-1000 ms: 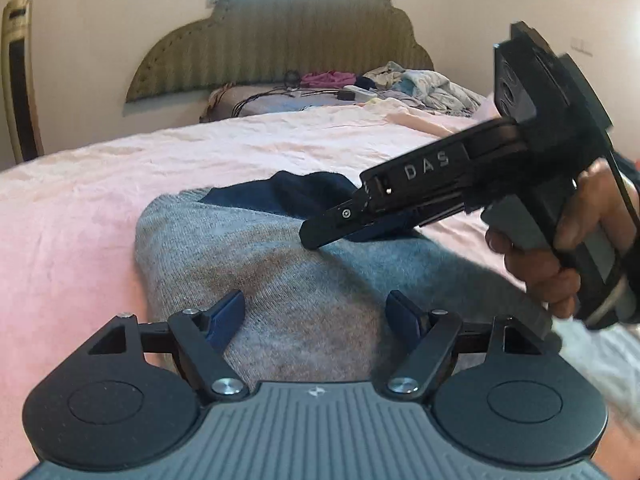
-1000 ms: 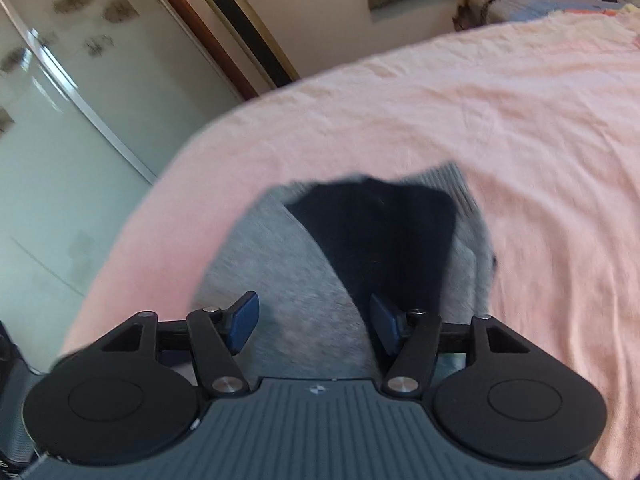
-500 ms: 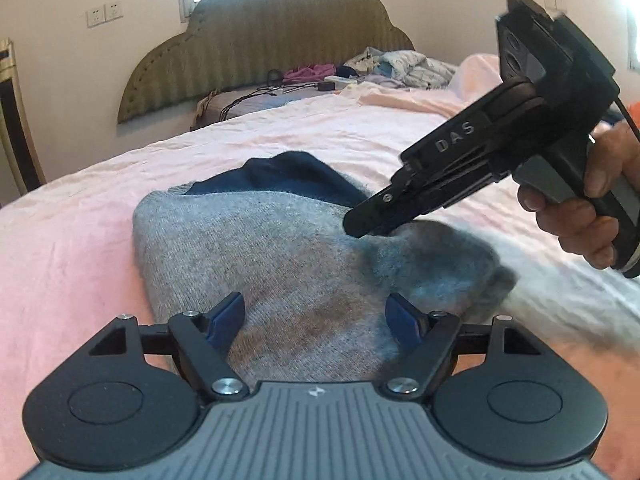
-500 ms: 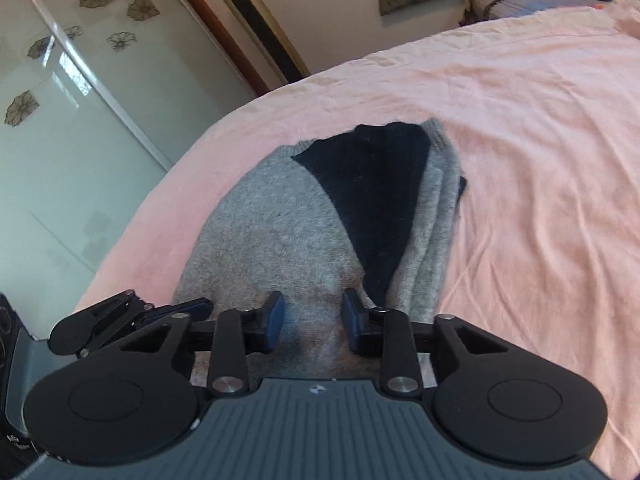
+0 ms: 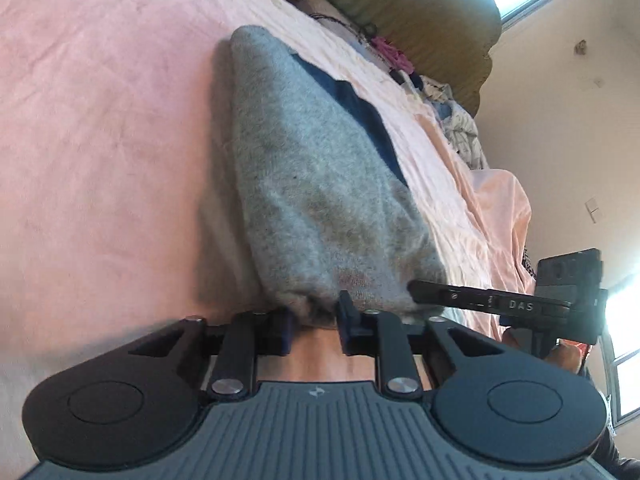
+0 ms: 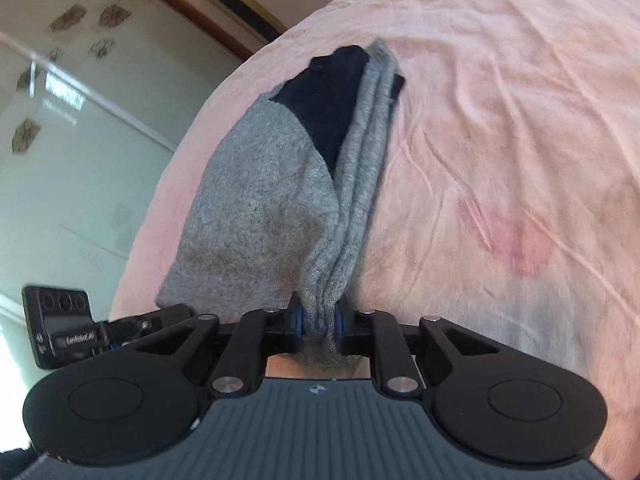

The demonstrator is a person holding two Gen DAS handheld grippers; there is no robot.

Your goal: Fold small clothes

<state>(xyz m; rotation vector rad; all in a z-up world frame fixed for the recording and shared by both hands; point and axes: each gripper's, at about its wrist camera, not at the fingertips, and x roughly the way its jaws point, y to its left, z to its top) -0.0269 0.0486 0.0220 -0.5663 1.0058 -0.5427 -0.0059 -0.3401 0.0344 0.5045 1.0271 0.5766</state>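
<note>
A folded grey knit garment (image 5: pixel 316 184) with a navy panel (image 5: pixel 360 112) lies on the pink bedspread (image 5: pixel 100 140). My left gripper (image 5: pixel 314 322) is shut on its near edge. My right gripper (image 6: pixel 319 326) is shut on a bunched corner of the same garment (image 6: pixel 260 208), whose navy panel (image 6: pixel 328 96) is at the far end. The right gripper also shows in the left wrist view (image 5: pixel 424 296), at the garment's right corner. The left gripper shows in the right wrist view (image 6: pixel 168 318), low left.
A padded headboard (image 5: pixel 420 12) and a pile of loose clothes (image 5: pixel 460 128) are at the bed's far end. A glass wardrobe door (image 6: pixel 68 140) stands beyond the bed's left edge. A reddish stain (image 6: pixel 508 236) marks the bedspread.
Both grippers have closed on the garment's near edge, the left on one corner and the right on the other. Both cameras have tilted and dropped close to the bed.
</note>
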